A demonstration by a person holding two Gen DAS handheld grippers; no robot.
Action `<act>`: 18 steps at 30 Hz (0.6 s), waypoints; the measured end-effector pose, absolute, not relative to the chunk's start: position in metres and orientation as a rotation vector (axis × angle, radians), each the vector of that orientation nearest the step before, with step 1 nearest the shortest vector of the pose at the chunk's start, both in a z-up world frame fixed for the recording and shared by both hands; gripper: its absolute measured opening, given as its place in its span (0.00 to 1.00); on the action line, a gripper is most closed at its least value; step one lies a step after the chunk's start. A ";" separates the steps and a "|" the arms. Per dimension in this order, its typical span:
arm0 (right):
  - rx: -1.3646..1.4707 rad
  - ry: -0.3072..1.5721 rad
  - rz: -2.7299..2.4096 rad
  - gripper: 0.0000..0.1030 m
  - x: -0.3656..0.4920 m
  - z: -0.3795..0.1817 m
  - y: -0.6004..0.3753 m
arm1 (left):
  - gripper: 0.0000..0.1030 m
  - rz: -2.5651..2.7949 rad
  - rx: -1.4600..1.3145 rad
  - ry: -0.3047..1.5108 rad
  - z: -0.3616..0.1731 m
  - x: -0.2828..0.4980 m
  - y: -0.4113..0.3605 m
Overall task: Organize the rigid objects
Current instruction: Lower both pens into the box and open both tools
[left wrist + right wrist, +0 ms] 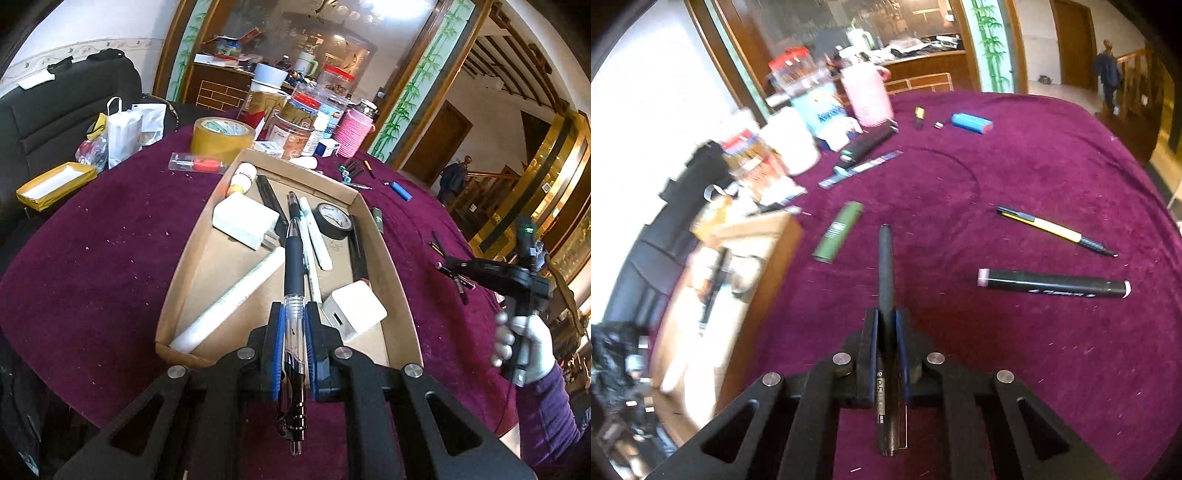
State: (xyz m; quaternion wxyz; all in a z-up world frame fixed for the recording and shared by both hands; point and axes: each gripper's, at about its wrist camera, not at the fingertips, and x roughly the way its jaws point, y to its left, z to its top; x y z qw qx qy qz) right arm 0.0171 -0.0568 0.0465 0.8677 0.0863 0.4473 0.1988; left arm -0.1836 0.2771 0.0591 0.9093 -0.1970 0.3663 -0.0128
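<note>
Table under purple cloth (1015,177), with cardboard box (402,280), green tube (837,232), yellow pen (1054,229), black marker (1054,284), blue cylinder (971,123).

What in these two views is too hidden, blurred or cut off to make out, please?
- Right wrist view: cardboard box contents, smeared by motion blur.
- Right wrist view: jars at the table's far edge, labels blurred.
- Left wrist view: right gripper fingertips, too small and dark.
- Left wrist view: clear pen tip, hidden behind the left gripper.
</note>
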 end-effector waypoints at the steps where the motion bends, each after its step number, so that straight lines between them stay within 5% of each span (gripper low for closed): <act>1: 0.206 0.934 0.446 0.10 0.013 0.051 -0.055 | 0.10 -0.019 -0.400 0.753 0.060 -0.183 0.278; 18: 0.327 1.081 0.810 0.11 -0.022 0.049 0.078 | 0.10 -0.006 -0.446 0.911 0.033 -0.103 0.275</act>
